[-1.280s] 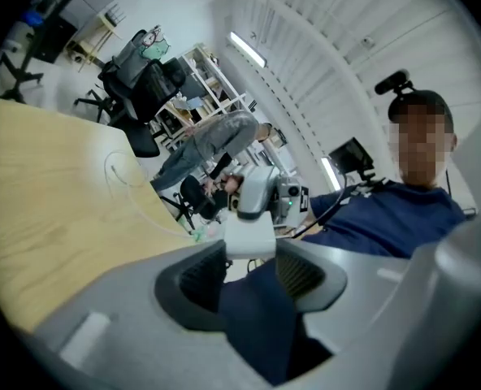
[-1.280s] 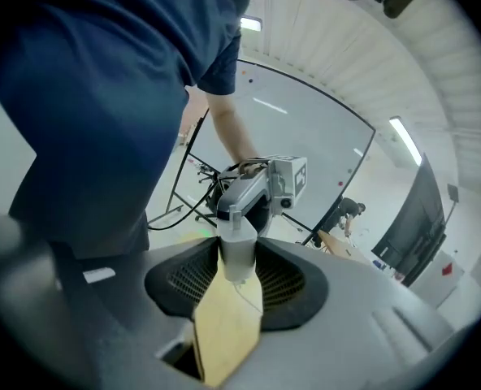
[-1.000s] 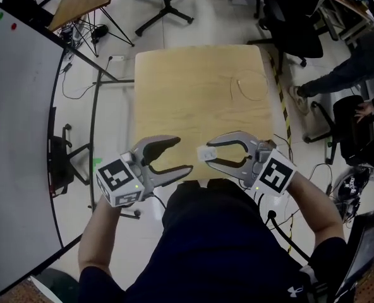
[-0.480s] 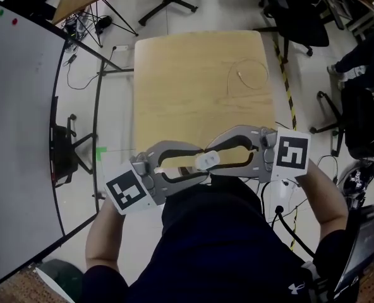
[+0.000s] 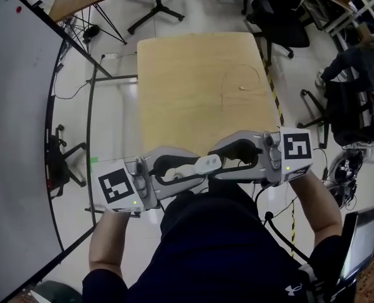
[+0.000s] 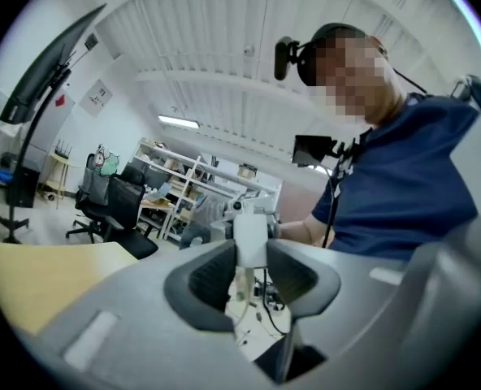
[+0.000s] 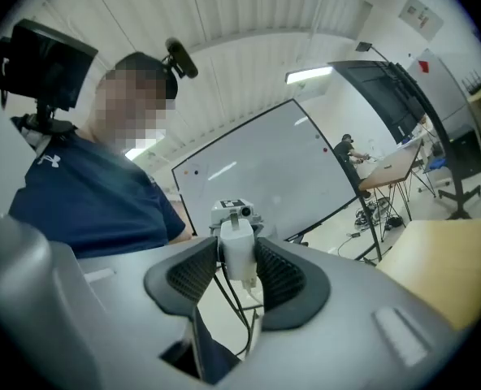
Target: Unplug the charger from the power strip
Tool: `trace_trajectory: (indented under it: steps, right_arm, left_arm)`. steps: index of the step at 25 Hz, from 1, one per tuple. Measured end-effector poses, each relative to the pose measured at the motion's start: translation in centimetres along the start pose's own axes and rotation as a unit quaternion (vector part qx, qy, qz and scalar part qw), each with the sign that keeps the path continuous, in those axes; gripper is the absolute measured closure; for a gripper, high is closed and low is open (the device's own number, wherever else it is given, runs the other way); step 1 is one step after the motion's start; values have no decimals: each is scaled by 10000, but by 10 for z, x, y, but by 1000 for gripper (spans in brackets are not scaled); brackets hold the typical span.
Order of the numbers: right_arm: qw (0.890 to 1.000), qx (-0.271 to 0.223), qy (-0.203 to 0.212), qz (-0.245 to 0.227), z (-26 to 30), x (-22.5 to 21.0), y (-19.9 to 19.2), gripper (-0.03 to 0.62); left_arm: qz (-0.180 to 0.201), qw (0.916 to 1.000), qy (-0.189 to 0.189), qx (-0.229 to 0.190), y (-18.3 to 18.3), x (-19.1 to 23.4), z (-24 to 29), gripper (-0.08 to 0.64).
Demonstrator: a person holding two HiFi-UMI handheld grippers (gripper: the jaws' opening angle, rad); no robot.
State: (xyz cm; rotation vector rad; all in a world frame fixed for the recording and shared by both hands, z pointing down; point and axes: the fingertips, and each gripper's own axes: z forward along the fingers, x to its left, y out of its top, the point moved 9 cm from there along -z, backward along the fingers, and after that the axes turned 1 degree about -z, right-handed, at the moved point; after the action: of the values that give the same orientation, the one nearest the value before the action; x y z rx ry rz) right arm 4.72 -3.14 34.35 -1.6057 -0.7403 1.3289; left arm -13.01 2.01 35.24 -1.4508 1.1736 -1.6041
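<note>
Left forearm (image 5: 108, 238) and right forearm (image 5: 316, 207) are held out level. The left grey two-jaw gripper (image 5: 199, 168) points to three o'clock, the right grey two-jaw gripper (image 5: 215, 164) to nine, tips meeting. The left tongs have just been closing and pinch the small white plastic charger block (image 5: 207, 163). The right tongs have just eased wider, pads pressing the same block.

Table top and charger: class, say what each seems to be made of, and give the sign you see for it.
The table top looks like light wood or wood-look laminate with a matte finish: it is pale tan with faint grain streaks, and which of the two it is stays open. The charger is probably moulded plastic: it is white and smooth, with rounded edges and an even colour.
</note>
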Motion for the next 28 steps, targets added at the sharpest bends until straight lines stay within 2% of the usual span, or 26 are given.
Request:
trace_trajectory:
  steps: [2, 4, 7, 11, 14, 17, 21, 23, 25, 28]
  right_arm:
    - [9990, -384, -187, 133, 4, 6, -3, 434]
    - [9969, -621, -441, 201, 1, 12, 2, 459]
    - [9941, -683, -827, 160, -5, 19, 8, 465]
    - [9920, -696, -1045, -119, -7, 22, 11, 468]
    - [9923, -568, -1031, -397, -8, 23, 12, 468]
    - [9931, -756, -853, -287, -10, 21, 10, 468]
    - [9925, -927, -718, -354, -18, 20, 8, 463]
    - [9900, -1095, -815, -352, -39, 17, 11, 419]
    - [9888, -953, -1016, -539, -59, 12, 11, 369]
    - [9845, -279, -1332, -1106, -58, 1, -1, 350]
  left_arm:
    - [-83, 9998, -83, -178, 1, -5, -11, 437]
    - [-83, 9995, -62, -289, 11, -9, -8, 437]
    - [84, 9994, 263, -199, 19, -16, 3, 434]
    - [202, 9983, 539, -114, 25, -18, 9, 431]
    - [148, 9980, 594, -159, 30, -20, 14, 416]
    - [152, 9977, 632, -209, 32, -23, 15, 433]
    - [453, 9962, 727, -175, 34, -28, 14, 434]
    - [534, 9951, 783, -271, 45, -34, 17, 436]
    - [605, 9939, 844, -379, 60, -38, 19, 434]
    - [756, 9913, 945, -518, 80, -40, 17, 436]
